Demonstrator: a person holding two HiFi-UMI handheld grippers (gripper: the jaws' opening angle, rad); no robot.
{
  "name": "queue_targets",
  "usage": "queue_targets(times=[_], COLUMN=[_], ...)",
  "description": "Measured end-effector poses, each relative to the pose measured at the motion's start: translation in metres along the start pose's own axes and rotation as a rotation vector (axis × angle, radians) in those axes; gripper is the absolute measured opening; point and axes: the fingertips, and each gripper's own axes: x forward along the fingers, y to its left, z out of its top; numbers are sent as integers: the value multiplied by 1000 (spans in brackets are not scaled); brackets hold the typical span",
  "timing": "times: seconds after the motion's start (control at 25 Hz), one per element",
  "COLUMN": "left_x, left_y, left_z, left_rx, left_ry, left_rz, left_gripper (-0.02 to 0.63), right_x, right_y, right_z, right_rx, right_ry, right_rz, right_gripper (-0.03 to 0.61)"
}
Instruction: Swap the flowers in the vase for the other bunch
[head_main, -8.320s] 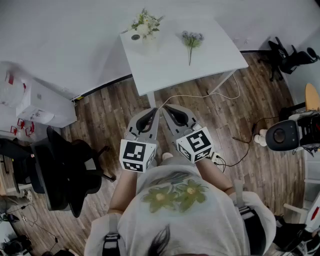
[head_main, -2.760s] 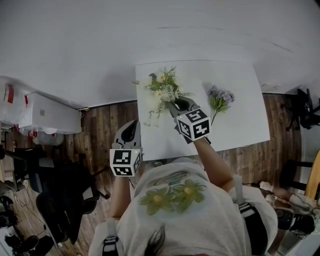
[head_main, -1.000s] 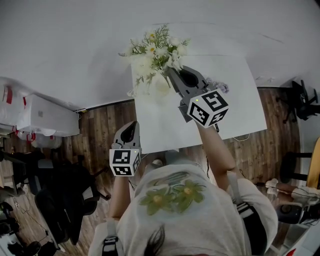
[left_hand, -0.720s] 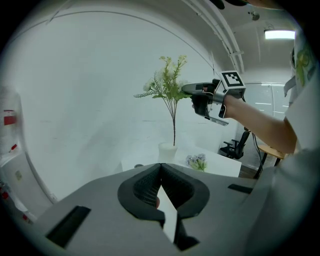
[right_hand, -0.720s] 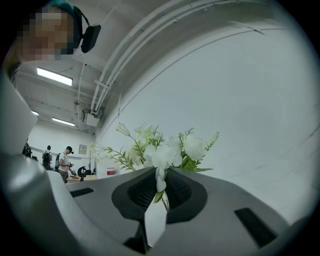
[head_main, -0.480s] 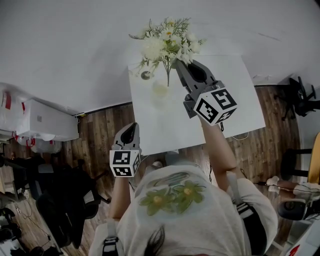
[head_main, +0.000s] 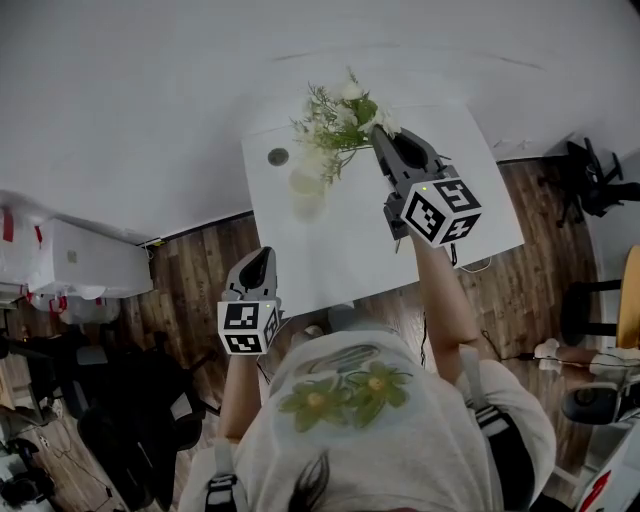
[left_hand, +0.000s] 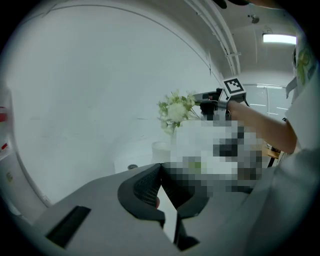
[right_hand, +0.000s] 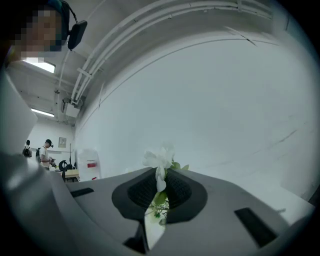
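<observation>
1. Nearest, the left gripper (head_main: 258, 256) hangs off the table's near edge, its jaws together on nothing. It would serve best brought up to steady the vase, opening only once it is there.
2. Farther in, the table (head_main: 350, 250) is bare across its near half. That looks the safest place to lay the white bunch down.
3. Beyond that, the vase (head_main: 306, 193) stands upright toward the far left of the table. The white bunch's lower sprigs hang just beside its mouth. A sideways pull could catch the rim and tip it, so I would raise the bunch until the sprigs hang free and only then carry it across.
4. Farthest, the right gripper (head_main: 378, 132) is clamped on the white bunch (head_main: 335, 112) by its stems, with the blooms spreading out to the left of the jaws. The grip should stay firm and the carry slow, since the thin stems may slip.
5. The other bunch does not show; it may lie behind the right gripper. Look before lowering, and set the white bunch well apart from it.
</observation>
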Motion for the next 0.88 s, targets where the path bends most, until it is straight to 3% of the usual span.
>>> queue_targets(times=[0.32,0.88], left_x=[18,50], left_y=[-5,-8], left_z=[3,17], left_rx=[14,22], left_ry=[11,23], left_rz=[-31,-28], left_gripper=[18,18], right_x=[-10,-6], right_y=[-40,-88], right_z=[-66,-92], right_rx=[41,119], right_ry=[170,225], right_rz=[-70,-108], right_gripper=[55,55])
